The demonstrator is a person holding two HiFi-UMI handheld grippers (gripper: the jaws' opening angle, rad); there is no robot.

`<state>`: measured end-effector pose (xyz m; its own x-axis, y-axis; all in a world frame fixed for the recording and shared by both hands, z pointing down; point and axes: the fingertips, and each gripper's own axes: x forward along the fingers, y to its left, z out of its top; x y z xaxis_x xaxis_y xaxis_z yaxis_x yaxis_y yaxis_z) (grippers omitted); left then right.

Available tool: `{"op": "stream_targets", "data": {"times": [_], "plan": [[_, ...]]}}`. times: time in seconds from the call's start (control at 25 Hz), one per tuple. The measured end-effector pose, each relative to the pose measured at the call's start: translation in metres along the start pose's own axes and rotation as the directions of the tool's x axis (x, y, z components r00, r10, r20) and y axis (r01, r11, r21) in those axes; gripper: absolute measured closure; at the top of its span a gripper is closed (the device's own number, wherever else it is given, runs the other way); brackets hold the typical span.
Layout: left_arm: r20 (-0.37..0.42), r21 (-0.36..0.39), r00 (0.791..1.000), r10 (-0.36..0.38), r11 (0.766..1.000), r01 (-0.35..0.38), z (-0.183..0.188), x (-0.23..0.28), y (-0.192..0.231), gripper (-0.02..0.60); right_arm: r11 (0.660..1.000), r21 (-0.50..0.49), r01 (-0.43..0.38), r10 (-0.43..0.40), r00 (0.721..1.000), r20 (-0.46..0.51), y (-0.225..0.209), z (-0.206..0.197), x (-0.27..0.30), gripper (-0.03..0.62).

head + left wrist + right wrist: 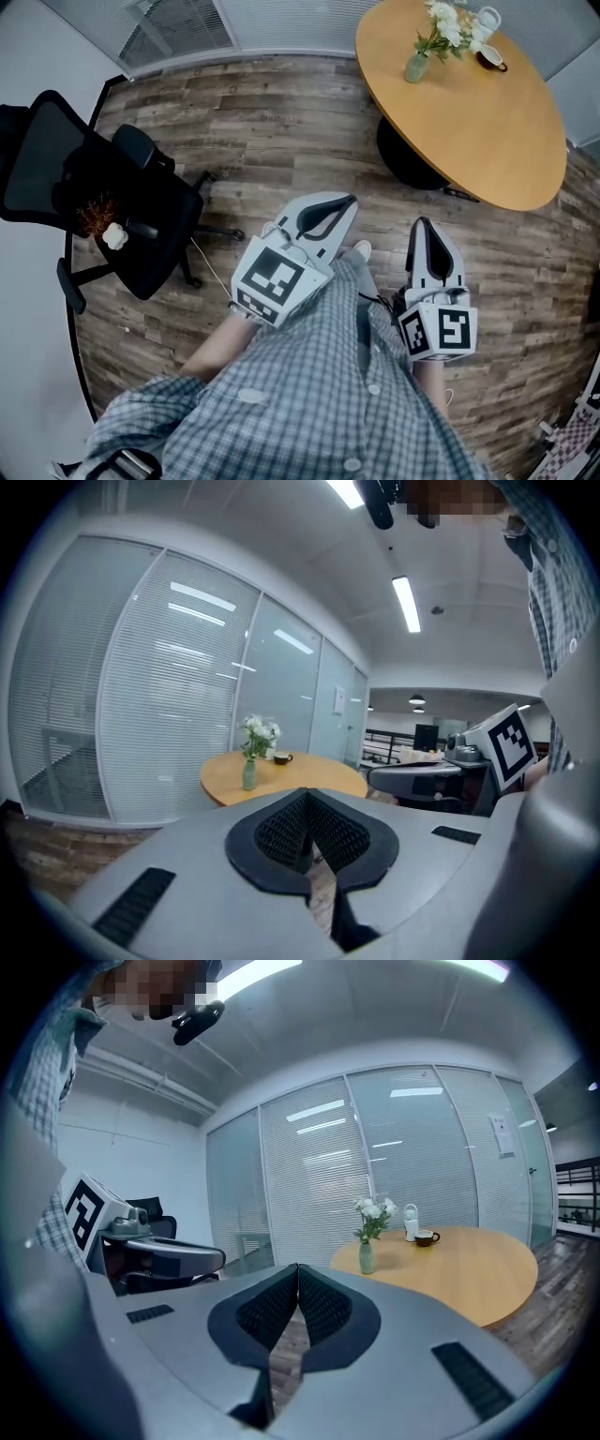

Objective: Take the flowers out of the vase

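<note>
a: where's the target from your jaws?
b: flowers [448, 23] stand upright in the vase [416, 67] on the round table [487, 141], well ahead of both your grippers. right gripper [423, 223] lines up straighter with it.
a: jaws?
b: left gripper [349, 200] and right both clenched, holding nothing. i'd say open one before you reach the stems.

Flowers [448, 23] in vase [416, 67] on round table [487, 122], left gripper [348, 201], right gripper [421, 223] over wood floor [281, 122]

Head view: surface [487, 122] and flowers [448, 23] clipped by top edge. On office chair [56, 169], white lump [114, 235] too small to identify.
</note>
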<state>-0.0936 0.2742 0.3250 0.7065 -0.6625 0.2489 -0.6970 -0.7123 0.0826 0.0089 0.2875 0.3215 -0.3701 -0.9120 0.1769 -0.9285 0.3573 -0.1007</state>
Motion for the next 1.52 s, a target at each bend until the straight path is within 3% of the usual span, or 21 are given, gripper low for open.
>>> {"op": "stream_targets", "data": {"times": [0.28, 0.72, 1.16, 1.52], "plan": [[-0.016, -0.016, 1.000, 0.019, 1.000, -0.019, 0.014, 0.056, 0.014, 0.574, 0.998, 0.043, -0.044, 0.046, 0.998, -0.044, -0.047, 0.001, 0.048, 0.583], [-0.012, -0.032, 0.995, 0.098, 0.995, -0.099, 0.040, 0.128, 0.045, 0.574, 0.995, 0.025, -0.096, 0.097, 0.994, -0.059, -0.114, 0.019, 0.102, 0.583], [-0.006, -0.026, 0.995, 0.102, 0.994, -0.102, 0.057, 0.194, 0.050, 0.574, 0.995, 0.032, -0.097, 0.099, 0.993, -0.070, -0.173, 0.023, 0.128, 0.583], [-0.045, -0.004, 0.994, 0.101, 0.995, -0.102, 0.059, 0.218, 0.059, 0.574, 0.994, 0.063, -0.092, 0.097, 0.992, -0.078, -0.190, 0.021, 0.140, 0.583]]}}
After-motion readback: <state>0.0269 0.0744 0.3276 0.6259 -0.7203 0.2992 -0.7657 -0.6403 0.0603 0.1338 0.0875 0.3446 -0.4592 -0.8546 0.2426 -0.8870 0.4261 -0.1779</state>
